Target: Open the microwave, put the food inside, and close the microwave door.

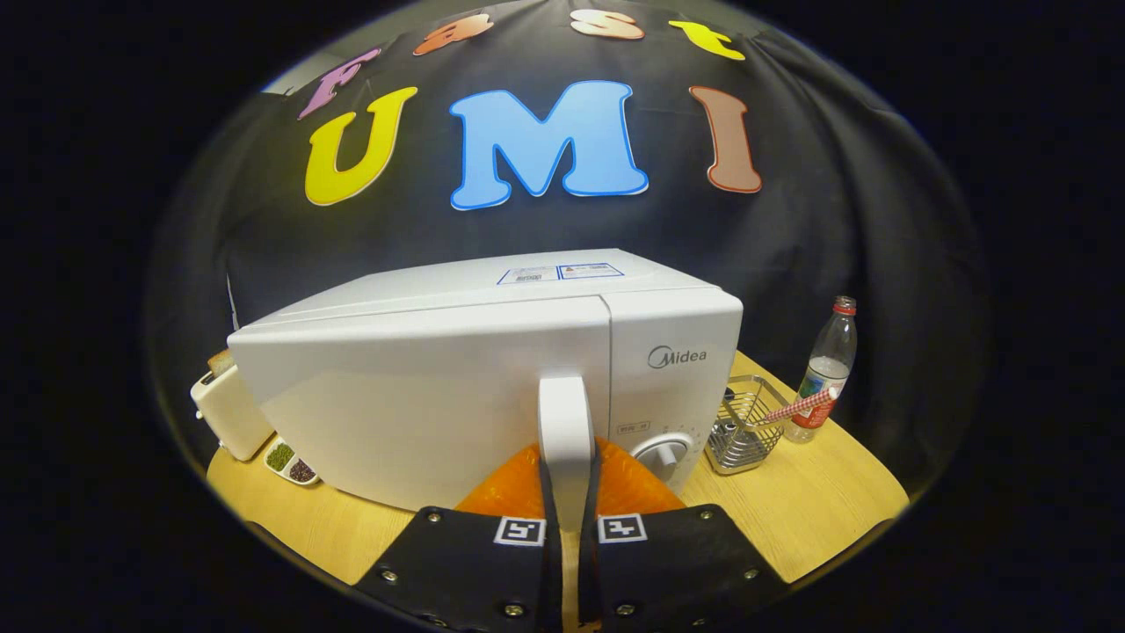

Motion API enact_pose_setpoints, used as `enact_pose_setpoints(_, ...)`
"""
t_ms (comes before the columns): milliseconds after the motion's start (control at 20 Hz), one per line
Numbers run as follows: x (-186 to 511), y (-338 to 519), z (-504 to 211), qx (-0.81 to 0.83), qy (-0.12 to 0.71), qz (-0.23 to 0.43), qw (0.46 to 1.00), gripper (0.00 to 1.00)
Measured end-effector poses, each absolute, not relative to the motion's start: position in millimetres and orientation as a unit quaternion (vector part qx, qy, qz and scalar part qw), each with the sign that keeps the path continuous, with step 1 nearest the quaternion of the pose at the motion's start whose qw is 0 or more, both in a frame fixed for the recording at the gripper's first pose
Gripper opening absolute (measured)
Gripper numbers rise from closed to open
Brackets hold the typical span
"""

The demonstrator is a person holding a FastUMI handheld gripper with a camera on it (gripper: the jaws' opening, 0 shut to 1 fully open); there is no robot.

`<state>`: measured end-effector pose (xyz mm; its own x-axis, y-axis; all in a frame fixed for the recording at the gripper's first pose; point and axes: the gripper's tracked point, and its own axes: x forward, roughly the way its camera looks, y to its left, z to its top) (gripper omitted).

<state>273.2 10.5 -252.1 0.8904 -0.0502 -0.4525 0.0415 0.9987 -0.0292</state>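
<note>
A white microwave [439, 387] stands on the wooden table [791, 519] right in front of me. Its vertical white door handle [564, 413] runs down between my two fingers. My gripper [567, 462] is shut on that handle, a finger [514, 488] pressing from each side. The door [413, 413] looks shut or barely ajar; I cannot tell which. Right of the handle is the control panel with a round knob [664, 453].
Left of the microwave stand a cream toaster [230, 413] with bread in it and a small white dish of beans [290, 463]. To the right are a wire basket [743, 426] holding a striped stick [800, 406] and a plastic bottle [826, 369].
</note>
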Motion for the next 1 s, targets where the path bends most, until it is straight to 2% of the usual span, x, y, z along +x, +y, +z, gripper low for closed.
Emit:
enact_pose_setpoints(150, 245.2, 15.1, -246.6, -0.039, 0.216, -0.029, 0.975, 0.07)
enact_pose_setpoints(450, 202.8, 29.0, -245.5, -0.02, 0.243, -0.033, 0.969, 0.08)
enact_pose_setpoints(700, 158.4, 51.8, -243.1, -0.01, 0.252, -0.021, 0.968, 0.18)
enact_pose_setpoints(1000, 114.9, 83.1, -242.3, -0.009, 0.26, 0.003, 0.965, 0.18)
